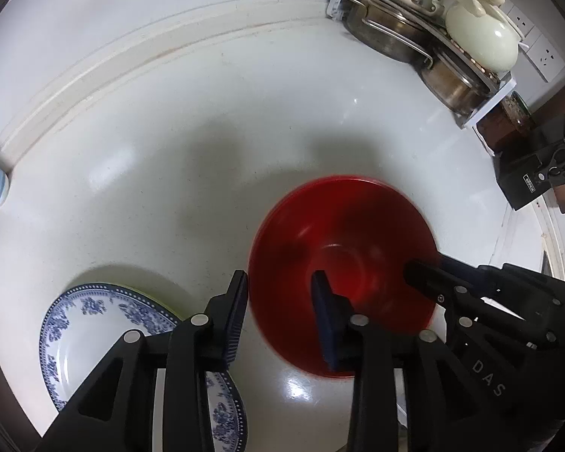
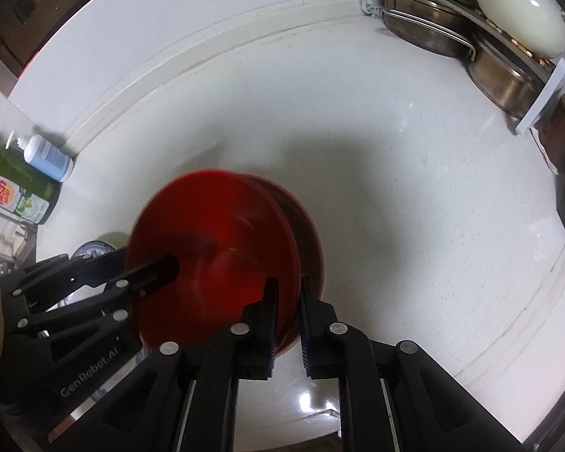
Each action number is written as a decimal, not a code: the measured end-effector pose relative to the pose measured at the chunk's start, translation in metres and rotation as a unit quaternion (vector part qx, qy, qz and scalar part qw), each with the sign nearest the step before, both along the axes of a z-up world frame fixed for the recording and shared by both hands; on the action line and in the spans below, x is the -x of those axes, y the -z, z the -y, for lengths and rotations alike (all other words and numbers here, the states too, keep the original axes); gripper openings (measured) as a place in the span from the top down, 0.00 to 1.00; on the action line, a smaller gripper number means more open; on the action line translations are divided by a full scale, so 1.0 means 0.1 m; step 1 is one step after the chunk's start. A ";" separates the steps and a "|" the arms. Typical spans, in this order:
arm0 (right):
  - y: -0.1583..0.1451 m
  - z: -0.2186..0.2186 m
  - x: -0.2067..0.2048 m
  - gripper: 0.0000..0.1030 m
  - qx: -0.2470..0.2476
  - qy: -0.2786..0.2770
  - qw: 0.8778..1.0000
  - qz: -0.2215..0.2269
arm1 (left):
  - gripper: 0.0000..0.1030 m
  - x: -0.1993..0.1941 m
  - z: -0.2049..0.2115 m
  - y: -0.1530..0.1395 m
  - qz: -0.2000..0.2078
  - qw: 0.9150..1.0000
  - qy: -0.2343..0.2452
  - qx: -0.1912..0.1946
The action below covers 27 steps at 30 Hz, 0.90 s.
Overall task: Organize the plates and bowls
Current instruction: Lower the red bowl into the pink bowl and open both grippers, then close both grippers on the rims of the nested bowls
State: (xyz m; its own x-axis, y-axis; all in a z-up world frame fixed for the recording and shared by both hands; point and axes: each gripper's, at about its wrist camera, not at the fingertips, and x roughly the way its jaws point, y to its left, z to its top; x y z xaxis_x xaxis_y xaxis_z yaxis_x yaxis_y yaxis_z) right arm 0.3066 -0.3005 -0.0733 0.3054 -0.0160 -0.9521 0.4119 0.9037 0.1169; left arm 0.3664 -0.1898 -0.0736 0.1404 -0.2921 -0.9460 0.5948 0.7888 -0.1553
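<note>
A red bowl (image 1: pixel 342 248) rests on the white counter (image 1: pixel 169 173), blurred, and seems to sit inside a second, darker red bowl (image 2: pixel 312 241). My left gripper (image 1: pixel 280 282) straddles the upper bowl's left rim, one finger outside and one inside, with a wide gap and neither pad touching. My right gripper (image 2: pixel 288 286) is shut on the opposite rim of the red bowl (image 2: pixel 214 233). A blue-and-white patterned plate (image 1: pixel 79 324) lies at the lower left, on something green, partly hidden behind my left gripper.
A rack (image 1: pixel 486 109) with steel pans and a cream lidded pot (image 1: pixel 478 41) stands at the back right. A black box (image 1: pixel 527 177) is on the right. A pump bottle (image 2: pixel 49 158) and a green dish-soap bottle (image 2: pixel 22 196) stand at the left wall.
</note>
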 end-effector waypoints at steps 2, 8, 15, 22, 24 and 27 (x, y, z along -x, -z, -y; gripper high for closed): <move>-0.03 0.00 0.01 0.83 0.005 0.001 1.000 0.003 | 0.61 -0.01 -0.01 -0.04 0.004 1.000 -0.001 0.004; -0.16 0.00 0.03 0.69 0.015 0.005 1.000 0.021 | 0.53 -0.04 -0.07 -0.17 0.021 1.000 -0.007 0.011; -0.28 -0.05 0.08 0.58 0.014 0.021 0.999 0.045 | 0.48 -0.05 -0.18 -0.30 0.031 0.999 -0.010 0.020; -0.42 -0.05 0.15 0.53 0.031 0.048 0.996 0.069 | 0.40 -0.04 -0.29 -0.39 0.054 0.998 -0.020 0.016; -0.45 -0.04 0.18 0.47 0.039 0.058 0.995 0.074 | 0.37 -0.04 -0.33 -0.39 0.058 0.998 -0.023 0.017; -0.44 -0.04 0.21 0.43 0.045 0.064 0.994 0.077 | 0.26 -0.02 -0.34 -0.36 0.072 0.997 -0.023 0.011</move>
State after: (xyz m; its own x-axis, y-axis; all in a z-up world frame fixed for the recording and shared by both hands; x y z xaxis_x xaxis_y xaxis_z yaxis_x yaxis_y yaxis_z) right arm 0.2853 -0.2968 -0.0290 0.4381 -0.1480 -0.8867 0.5076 0.8548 0.1081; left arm 0.3681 -0.1557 -0.0375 0.2872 -0.3032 -0.9086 0.5750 0.8132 -0.0896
